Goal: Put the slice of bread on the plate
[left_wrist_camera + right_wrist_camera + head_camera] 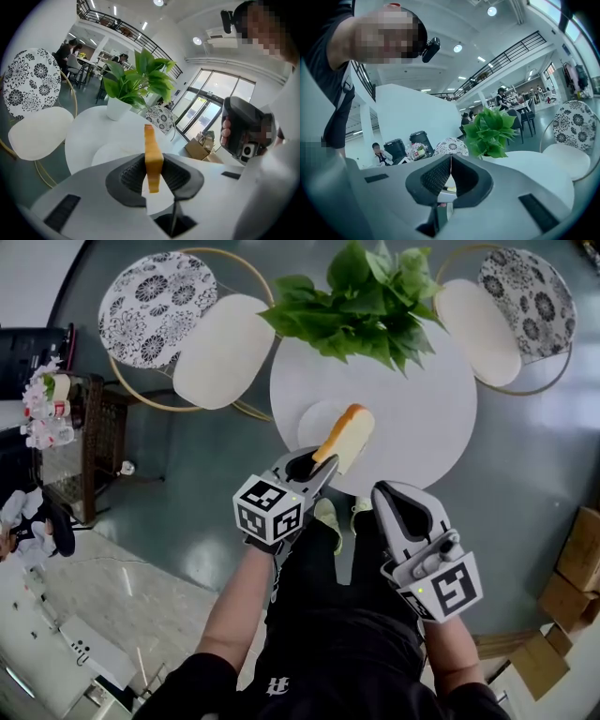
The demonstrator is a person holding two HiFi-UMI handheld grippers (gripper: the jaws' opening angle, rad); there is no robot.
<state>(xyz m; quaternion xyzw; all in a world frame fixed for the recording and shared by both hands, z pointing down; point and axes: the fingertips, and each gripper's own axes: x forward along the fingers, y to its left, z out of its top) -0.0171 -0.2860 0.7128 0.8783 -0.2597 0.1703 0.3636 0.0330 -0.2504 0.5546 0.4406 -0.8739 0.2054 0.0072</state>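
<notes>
Plate (314, 423) on table (431, 418) near-left, plant (361, 301) at table's far edge, left chair (187, 334) far left, right chair (502, 315) far right.

Café perhaps: round table (433, 401), patterned chairs (155, 307)

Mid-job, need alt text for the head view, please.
The left claw holds the bread slice over the white plate on a round white table. The right claw is shut and empty alongside; a leafy plant stands at the table's far side.

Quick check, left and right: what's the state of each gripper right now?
Left gripper: closed on the slice of bread.
Right gripper: closed, nothing between its jaws.
</notes>
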